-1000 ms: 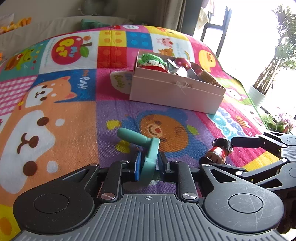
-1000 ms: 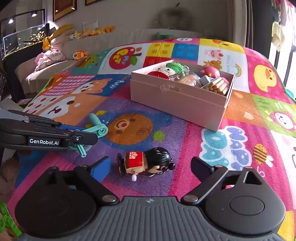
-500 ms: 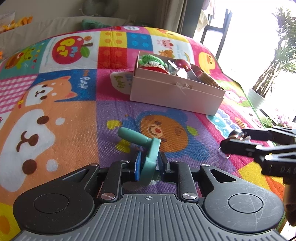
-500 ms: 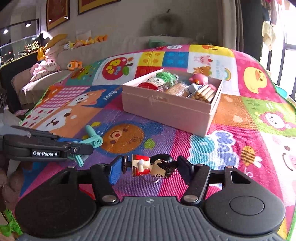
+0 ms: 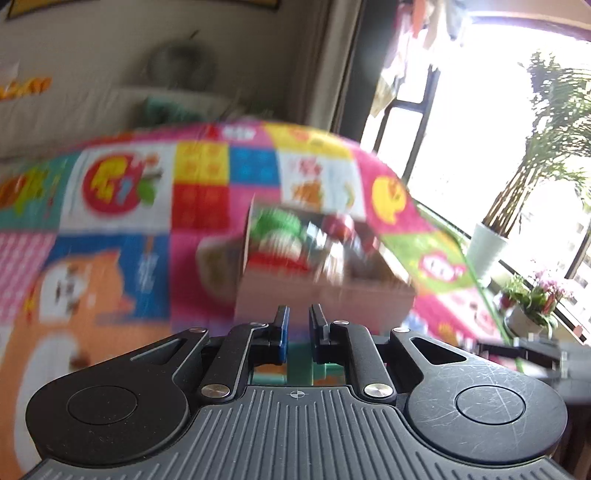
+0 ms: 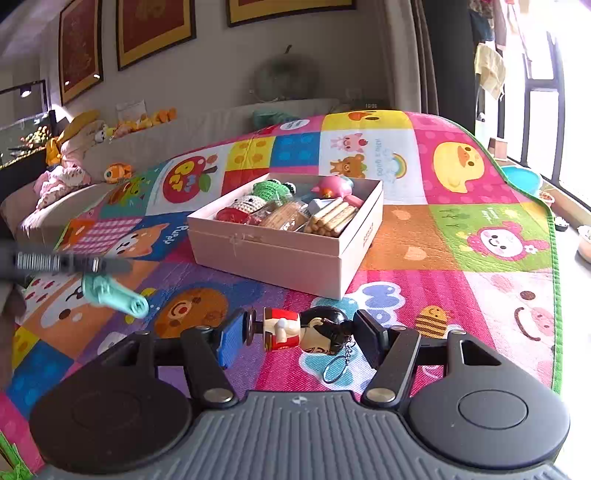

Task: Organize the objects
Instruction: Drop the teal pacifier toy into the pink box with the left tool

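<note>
Patchwork cartoon mat (image 6: 454, 236) beneath framed pictures (image 6: 155, 29)

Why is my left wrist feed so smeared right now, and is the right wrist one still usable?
Left wrist view: motion blur smears the play mat and pink box, and the window is blown out; only the left gripper is sharp. Right wrist view: crisp on the doll keychain, right gripper and box; only the teal toy at left is blurred.

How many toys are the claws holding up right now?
2. The black-haired red-shirted figurine sits in the right claw; the teal plastic toy hangs from the left claw, above the colourful cartoon mat.
</note>
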Motion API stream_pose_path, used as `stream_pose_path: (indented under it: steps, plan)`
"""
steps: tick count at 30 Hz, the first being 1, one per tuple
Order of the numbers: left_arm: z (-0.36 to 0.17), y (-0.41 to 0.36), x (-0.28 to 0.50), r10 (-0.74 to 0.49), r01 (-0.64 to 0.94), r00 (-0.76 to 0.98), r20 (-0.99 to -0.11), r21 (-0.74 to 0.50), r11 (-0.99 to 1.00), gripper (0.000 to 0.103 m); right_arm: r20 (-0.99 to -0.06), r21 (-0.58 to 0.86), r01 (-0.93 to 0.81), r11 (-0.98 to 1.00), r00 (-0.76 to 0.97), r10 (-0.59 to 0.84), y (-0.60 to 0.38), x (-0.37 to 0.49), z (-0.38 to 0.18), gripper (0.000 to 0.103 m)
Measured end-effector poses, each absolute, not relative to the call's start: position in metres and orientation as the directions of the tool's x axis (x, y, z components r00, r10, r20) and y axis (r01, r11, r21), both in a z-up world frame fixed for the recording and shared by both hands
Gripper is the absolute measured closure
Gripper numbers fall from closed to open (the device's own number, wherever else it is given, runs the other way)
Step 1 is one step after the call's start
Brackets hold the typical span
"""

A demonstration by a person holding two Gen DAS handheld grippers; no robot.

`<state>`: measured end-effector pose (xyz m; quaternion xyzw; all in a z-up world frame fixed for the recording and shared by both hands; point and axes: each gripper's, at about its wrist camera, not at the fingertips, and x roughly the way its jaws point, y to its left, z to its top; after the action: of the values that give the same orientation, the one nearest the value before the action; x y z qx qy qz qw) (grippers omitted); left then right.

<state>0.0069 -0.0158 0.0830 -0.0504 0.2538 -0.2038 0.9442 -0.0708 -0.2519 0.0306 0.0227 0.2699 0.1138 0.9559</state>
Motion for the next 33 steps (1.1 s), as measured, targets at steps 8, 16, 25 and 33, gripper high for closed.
stream_pose_path:
  steps: [8,16,25,33]
  plan:
    - [0.132,-0.050,0.099,-0.504,0.400,0.825,-0.257,-0.364,0.841,0.088,-0.526,0.103,-0.175,0.979,0.826,0.203,-0.259,-0.068,0.026,0.040]
    - [0.100,-0.017,0.101,-0.381,0.256,0.867,-0.321,-0.371,0.893,0.087,-0.528,0.105,-0.163,0.981,0.827,0.194,-0.264,-0.068,0.024,0.040]
    - [0.025,0.037,0.034,-0.391,0.189,0.800,-0.456,-0.427,0.884,0.087,-0.483,0.104,-0.208,0.973,0.845,0.232,-0.249,-0.037,0.060,0.041]
    - [0.014,0.033,0.025,-0.454,0.242,0.768,-0.452,-0.451,0.859,0.087,-0.345,0.205,-0.149,0.967,0.914,0.214,-0.242,0.061,0.147,0.032]
